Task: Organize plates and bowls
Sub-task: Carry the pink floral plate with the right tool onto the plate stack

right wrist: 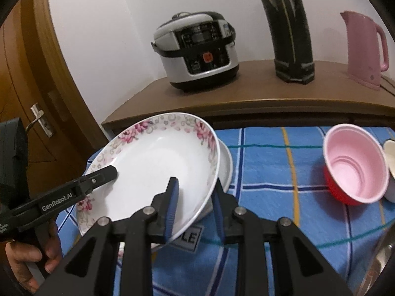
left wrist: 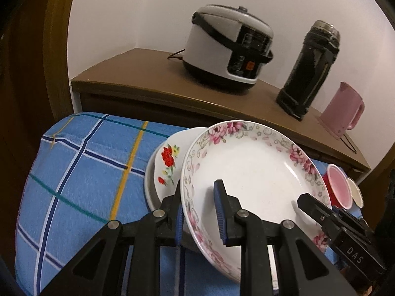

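White pink-flowered plate (left wrist: pixel 249 170), round, tipped up, far edge raised toward the wooden counter (left wrist: pixel 153 74). Held above the blue checked cloth (left wrist: pixel 81 172), over a red-flowered plate (left wrist: pixel 167 162). Pinched on its rim by both the left gripper (left wrist: pixel 197 212) and the right gripper (right wrist: pixel 195 197). Pink bowl (right wrist: pixel 355 167) nearby.

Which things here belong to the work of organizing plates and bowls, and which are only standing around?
Part of the job:
- pink-flowered plate, gripped at its rim by the left gripper and right gripper
- red-flowered plate beneath it
- red bowl with pink inside
- white bowl beside it

Just lying about:
- rice cooker
- black thermos
- pink kettle
- wooden cabinet
- checked blue cloth
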{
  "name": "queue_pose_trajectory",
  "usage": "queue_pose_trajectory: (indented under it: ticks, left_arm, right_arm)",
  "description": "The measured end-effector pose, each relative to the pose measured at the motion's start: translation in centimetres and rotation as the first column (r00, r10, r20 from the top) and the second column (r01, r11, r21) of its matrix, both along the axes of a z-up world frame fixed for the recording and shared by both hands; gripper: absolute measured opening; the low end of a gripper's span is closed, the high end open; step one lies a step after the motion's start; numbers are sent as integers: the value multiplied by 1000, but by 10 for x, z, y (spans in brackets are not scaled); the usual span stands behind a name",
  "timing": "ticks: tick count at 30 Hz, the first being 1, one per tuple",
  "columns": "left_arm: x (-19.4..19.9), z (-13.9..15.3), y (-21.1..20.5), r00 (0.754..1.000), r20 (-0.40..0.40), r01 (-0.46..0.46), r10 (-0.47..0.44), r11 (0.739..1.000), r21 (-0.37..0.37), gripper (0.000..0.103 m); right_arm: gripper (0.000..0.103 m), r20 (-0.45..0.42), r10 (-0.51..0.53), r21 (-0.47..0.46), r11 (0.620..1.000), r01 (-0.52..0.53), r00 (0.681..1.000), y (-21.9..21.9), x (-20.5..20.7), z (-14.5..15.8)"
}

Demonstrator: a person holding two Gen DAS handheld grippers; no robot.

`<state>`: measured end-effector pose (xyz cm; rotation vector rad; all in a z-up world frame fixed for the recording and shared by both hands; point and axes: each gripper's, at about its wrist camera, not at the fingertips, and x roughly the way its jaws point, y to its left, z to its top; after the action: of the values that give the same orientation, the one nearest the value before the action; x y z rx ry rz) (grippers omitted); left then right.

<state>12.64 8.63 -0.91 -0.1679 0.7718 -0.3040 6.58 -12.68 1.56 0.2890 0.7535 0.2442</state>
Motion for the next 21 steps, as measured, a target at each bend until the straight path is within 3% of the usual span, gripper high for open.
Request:
queue_pose_trajectory:
  ticks: [6,21]
  left_arm:
    - [20,-14,-1,999,-35,2,-3,1000,-9,24]
    - [39,-27,-2,998,-66,-11,11,1000,-10,24]
  right_arm:
    - [27,-30,-10,14,1000,10,999,-2,21,-13]
    - [27,-34,-13,-55,998,11,999,4,44,-23]
